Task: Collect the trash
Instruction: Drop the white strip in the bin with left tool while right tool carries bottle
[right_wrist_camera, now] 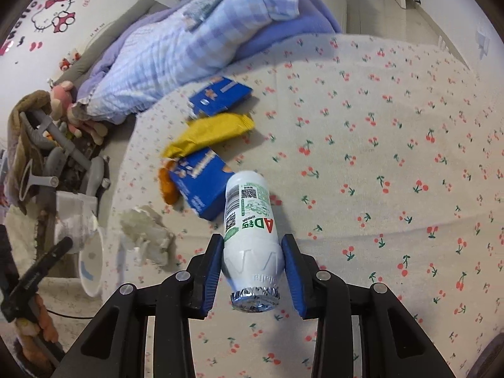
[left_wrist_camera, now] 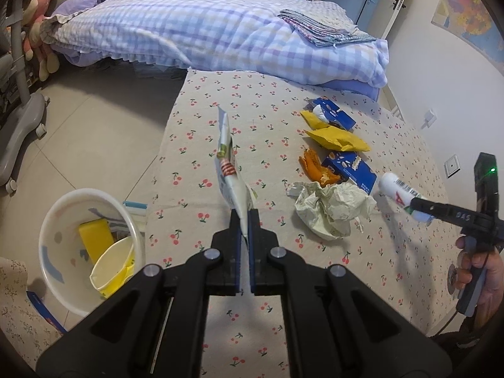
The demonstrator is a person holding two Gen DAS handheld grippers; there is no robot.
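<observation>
Left wrist view: the left tongs (left_wrist_camera: pixel 245 212) are clamped on a wrapper (left_wrist_camera: pixel 229 170), which stands up from the tips toward 12 o'clock, above the cherry-print desk (left_wrist_camera: pixel 258 315). The bin (left_wrist_camera: pixel 89 252) sits on the floor at about 9 o'clock from the tips, just beside the desk edge, so I judge the left hand nearer to it. More trash lies at 2 o'clock: crumpled paper (left_wrist_camera: pixel 330 209), blue boxes (left_wrist_camera: pixel 349 167), yellow packets (left_wrist_camera: pixel 338 138) and peel (left_wrist_camera: pixel 312 165).

Right wrist view: the right tongs (right_wrist_camera: pixel 252 252) grip a white bottle (right_wrist_camera: pixel 250 220) by its shoulder, foil cap toward the camera, long axis pointing to 12 o'clock. The bin (right_wrist_camera: pixel 91 264) lies far out at 9 o'clock, past the paper (right_wrist_camera: pixel 148 236).
</observation>
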